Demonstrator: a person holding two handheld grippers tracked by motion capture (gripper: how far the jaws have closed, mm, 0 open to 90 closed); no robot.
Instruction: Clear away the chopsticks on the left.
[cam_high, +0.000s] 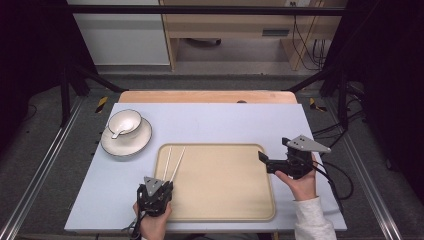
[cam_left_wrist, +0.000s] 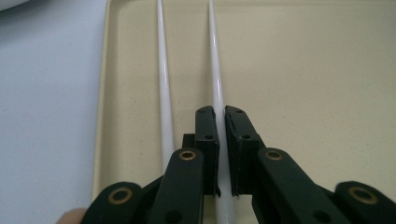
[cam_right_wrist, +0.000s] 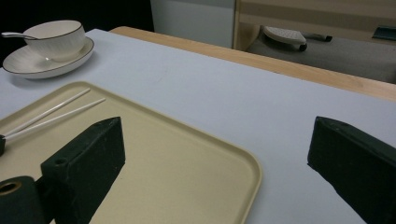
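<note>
Left gripper (cam_high: 161, 186) clamped on one white chopstick (cam_left_wrist: 216, 79) at lower left, second chopstick (cam_left_wrist: 164, 84) beside it on beige tray (cam_high: 240, 210), right gripper (cam_high: 270, 162) apart at right, bowl (cam_high: 125, 121) with spoon (cam_high: 119, 132) on saucer (cam_high: 131, 146) upper left, pale blue table (cam_high: 220, 120), grey floor beyond.

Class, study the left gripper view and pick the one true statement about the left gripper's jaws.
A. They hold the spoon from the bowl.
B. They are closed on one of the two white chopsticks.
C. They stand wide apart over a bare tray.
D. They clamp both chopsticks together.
B: the left gripper has its jaws pressed on the right-hand chopstick, while the other chopstick lies free beside it on the tray.
</note>
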